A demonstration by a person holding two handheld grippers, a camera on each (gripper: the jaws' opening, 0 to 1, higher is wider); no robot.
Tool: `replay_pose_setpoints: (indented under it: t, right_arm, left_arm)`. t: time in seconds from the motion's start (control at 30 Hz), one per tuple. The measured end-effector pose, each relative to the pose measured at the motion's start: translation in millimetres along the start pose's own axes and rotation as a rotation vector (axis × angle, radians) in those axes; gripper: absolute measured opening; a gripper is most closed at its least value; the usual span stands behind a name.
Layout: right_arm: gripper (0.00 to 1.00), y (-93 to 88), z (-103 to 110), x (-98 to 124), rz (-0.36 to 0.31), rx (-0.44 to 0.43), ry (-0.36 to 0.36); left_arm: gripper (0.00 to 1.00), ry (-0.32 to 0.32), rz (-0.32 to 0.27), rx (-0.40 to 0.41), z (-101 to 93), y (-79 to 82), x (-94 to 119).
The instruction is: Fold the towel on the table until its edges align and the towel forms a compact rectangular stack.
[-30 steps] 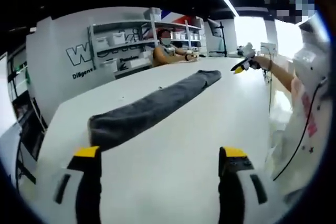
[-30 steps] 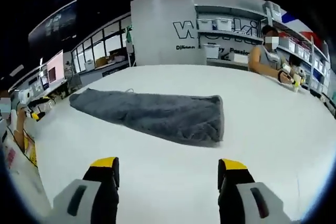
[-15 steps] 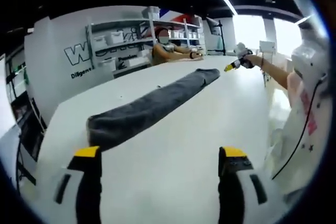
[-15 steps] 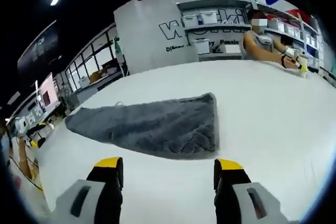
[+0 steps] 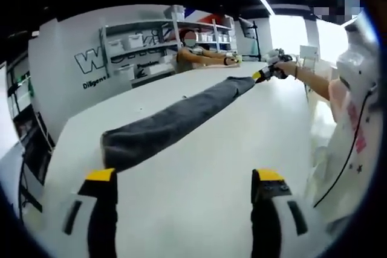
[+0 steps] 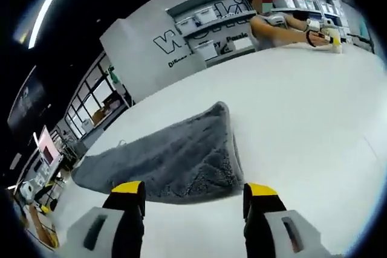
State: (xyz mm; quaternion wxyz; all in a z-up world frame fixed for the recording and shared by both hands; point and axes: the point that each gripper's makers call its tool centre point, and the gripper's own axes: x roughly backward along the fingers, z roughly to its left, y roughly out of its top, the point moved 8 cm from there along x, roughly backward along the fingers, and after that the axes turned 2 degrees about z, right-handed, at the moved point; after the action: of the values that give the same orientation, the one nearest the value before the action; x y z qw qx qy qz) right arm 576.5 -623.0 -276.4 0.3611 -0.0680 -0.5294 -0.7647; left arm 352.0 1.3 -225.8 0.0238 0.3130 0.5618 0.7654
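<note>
While the towel [image 5: 175, 119] lies as a long grey folded strip across the white table [image 5: 199, 191], the step in hand reads as taking both short ends for the next fold. Left gripper [image 5: 184, 179]: jaws wide apart, holding nothing, hovering over bare table short of the near end of the strip; judged advice is to come in low at that end's corner and pinch all layers together. Right gripper [image 6: 187, 188]: jaws likewise spread and empty, poised just at the strip's other short end, which lies between and beyond the yellow tips; in the left gripper view it appears at the far end of the strip [image 5: 266, 74], held out on the person's arm [image 5: 317, 86]. A square pinch across the full edge thickness should keep the layers aligned when the ends are brought together. Surroundings: wall shelving with white bins [image 5: 136, 49] behind the table; a seated person [image 6: 278, 25] at the far table edge, well apart from the towel; a cable [image 5: 344, 149] hanging at the operator's side. Nothing lies on the table between grippers and towel.
</note>
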Motion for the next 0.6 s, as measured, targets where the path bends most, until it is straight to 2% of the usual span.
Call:
replay_pose_setpoints:
  t: [0.2, 0.4, 0.5, 0.6]
  right_arm:
    - [0.65, 11.1, -7, -11, -0.003, -0.013, -0.038]
    - [0.54, 19.4, -18, -22, -0.014, -0.007, -0.083]
    - [0.45, 22.3, -25, -25, -0.031, -0.012, -0.108]
    - [0.29, 22.7, -31, -29, -0.048, -0.012, -0.118]
  left_arm:
    - [0.96, -0.001, -0.003, -0.003, -0.2, 0.8, 1]
    - [0.96, 0.000, 0.000, -0.004, -0.1, -0.5, 1]
    - [0.96, 0.002, 0.002, -0.002, -0.4, -1.8, 1]
    - [0.95, 0.003, 0.000, -0.001, -0.2, -2.4, 1]
